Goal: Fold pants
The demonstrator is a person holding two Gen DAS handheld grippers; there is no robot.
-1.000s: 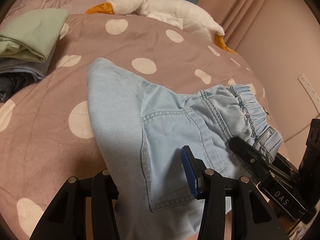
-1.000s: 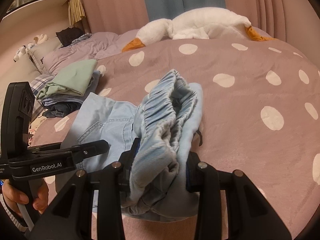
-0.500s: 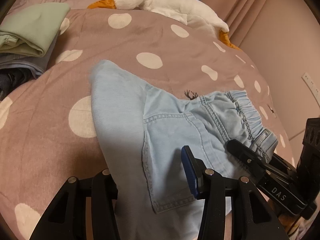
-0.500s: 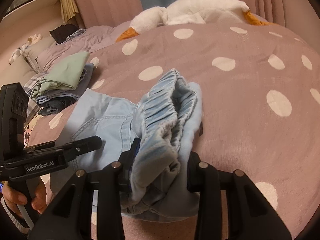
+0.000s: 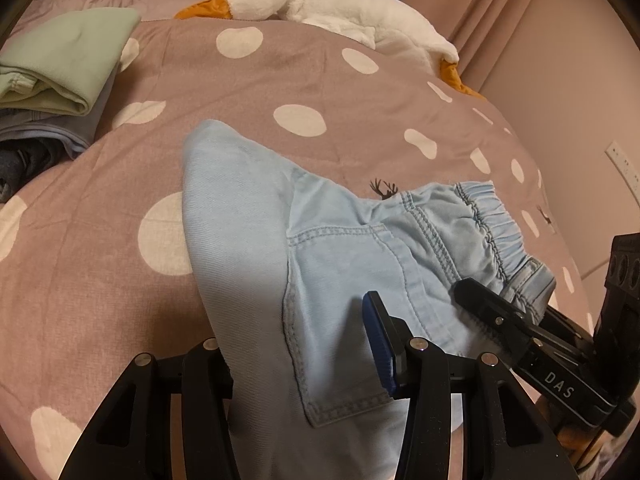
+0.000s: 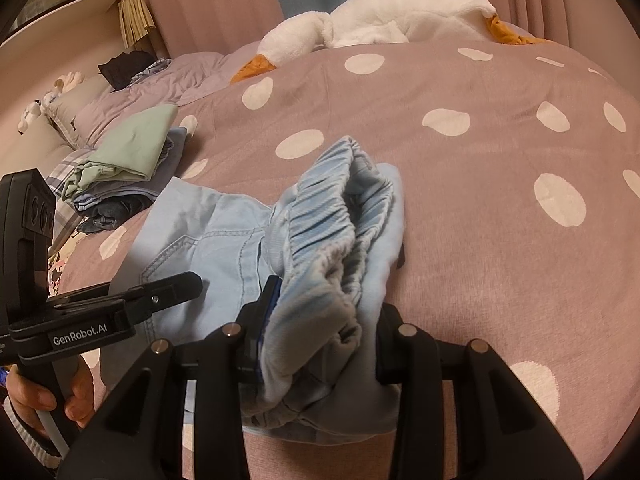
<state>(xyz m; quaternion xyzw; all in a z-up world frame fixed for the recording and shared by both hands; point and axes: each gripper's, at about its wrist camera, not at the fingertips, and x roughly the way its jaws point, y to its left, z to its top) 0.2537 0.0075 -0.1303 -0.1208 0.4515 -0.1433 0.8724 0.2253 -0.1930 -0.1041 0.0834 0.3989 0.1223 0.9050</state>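
Light blue denim pants (image 5: 332, 264) are held folded over the polka-dot bed. My left gripper (image 5: 298, 344) is shut on the pants' folded side, with cloth between its fingers; the left finger is mostly hidden under fabric. My right gripper (image 6: 324, 320) is shut on the bunched elastic waistband (image 6: 340, 216). The right gripper also shows in the left wrist view (image 5: 480, 304) at the waistband end. The left gripper shows in the right wrist view (image 6: 176, 288) beside the back pocket. The pants (image 6: 208, 232) hang between both grippers, just above the bed.
A mauve duvet with white dots (image 5: 280, 80) covers the bed. A stack of folded clothes with a green top (image 5: 60, 64) lies at the left. A white plush goose (image 5: 320, 4) lies at the back. A wall with a socket (image 5: 620, 164) stands to the right.
Both grippers have moved forward over the bed with the pants. The pants have spread a little, uncovering a deer print on the duvet. The grips have not changed.
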